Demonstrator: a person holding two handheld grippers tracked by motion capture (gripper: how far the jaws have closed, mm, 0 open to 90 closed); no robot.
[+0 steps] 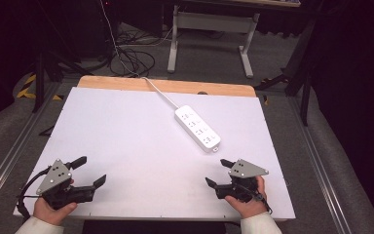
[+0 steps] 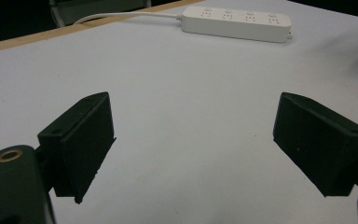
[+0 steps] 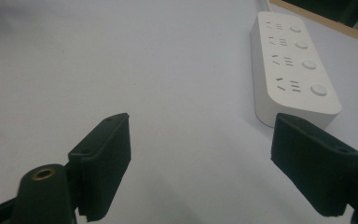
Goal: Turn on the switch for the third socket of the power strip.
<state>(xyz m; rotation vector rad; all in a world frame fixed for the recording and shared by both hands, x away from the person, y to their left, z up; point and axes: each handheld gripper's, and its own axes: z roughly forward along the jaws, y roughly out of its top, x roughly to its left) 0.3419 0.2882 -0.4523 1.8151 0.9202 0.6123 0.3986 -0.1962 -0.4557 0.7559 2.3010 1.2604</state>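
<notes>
The left gripper [image 1: 90,170] sits at the near left of the white table [image 1: 126,131], jaws wide apart and holding nothing. A white power strip [image 1: 197,128] lies far right of the middle. The right gripper [image 1: 217,172], near right, is wide apart and empty too.

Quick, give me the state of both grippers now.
Left gripper: open, holding nothing, above the white table.
Right gripper: open, holding nothing, near the power strip.
</notes>
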